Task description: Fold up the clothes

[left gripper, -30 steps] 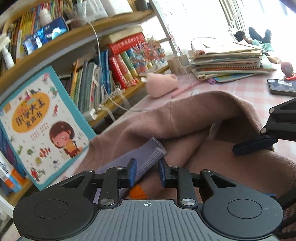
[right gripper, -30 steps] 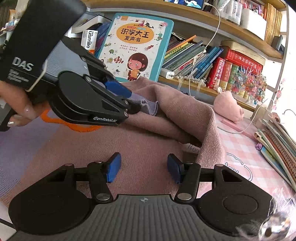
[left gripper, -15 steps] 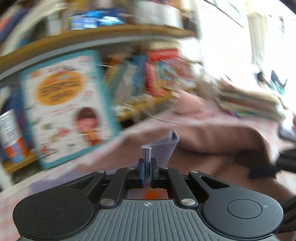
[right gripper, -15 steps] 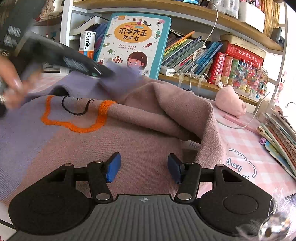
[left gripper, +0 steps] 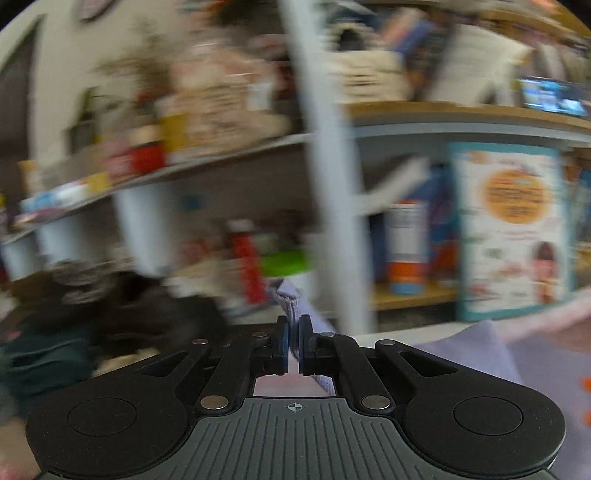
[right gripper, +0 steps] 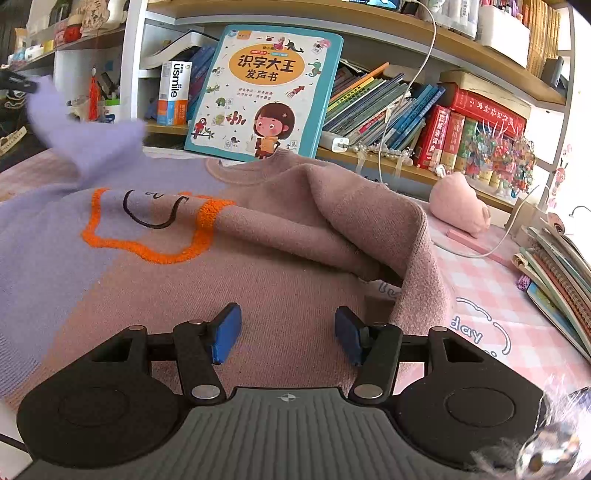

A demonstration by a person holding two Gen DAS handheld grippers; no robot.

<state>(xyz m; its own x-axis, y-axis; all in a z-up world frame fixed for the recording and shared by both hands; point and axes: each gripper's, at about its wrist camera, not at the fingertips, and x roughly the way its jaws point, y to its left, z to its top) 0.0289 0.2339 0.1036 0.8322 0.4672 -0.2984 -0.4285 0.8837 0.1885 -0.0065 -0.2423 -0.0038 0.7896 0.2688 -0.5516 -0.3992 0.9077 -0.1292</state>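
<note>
My left gripper (left gripper: 293,341) is clamped on the ribbed lilac cuff (left gripper: 290,301) of the pink-and-lilac knitted sweater (right gripper: 229,266). I pinch only the cuff's edge, so the sleeve trails from the pads and I can drag it clear of the body; the jaws have just been closing, and the cuff sits squeezed between them. In my right wrist view that lilac sleeve (right gripper: 88,136) is stretched up and out toward the far left, where the left gripper shows only as a dark sliver at the picture's edge.

My right gripper (right gripper: 286,338) hovers with its blue pads apart and nothing between them, low over the sweater's pink body, I judge so it is ready to pin or catch the cloth. The sweater lies spread on the pink checked tablecloth (right gripper: 491,295), its other, pink sleeve (right gripper: 354,221) flopped across the chest in a loose ridge. Behind stands the teal children's picture book (right gripper: 266,92), leaning against the wooden bookshelf (right gripper: 424,26).
</note>
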